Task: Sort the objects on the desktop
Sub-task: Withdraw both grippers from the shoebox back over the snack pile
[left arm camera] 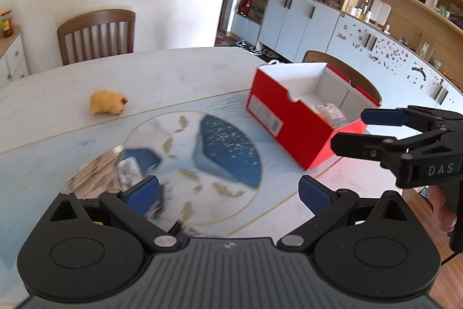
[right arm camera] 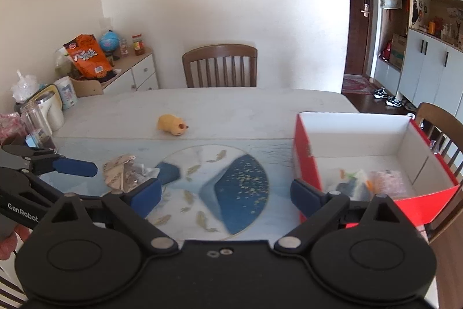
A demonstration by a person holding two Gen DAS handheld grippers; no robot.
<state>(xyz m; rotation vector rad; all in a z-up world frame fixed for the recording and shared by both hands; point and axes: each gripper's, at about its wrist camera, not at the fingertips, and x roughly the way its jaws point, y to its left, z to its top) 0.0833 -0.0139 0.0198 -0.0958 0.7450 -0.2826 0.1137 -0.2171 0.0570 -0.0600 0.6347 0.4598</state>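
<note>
A red shoe box with a white inside stands open at the right of the table; in the right wrist view the box holds several small packets. A yellow plush toy lies on the bare tabletop beyond the mat. A crumpled silver foil packet lies on the mat's left part. My left gripper is open over the mat, just right of the foil packet, with nothing between its pads. My right gripper is open and empty beside the box's near left corner.
A blue fish-pattern mat covers the near half of the pale table. Wooden chairs stand at the far side and behind the box. A kettle and cups crowd the table's left end beside a white sideboard.
</note>
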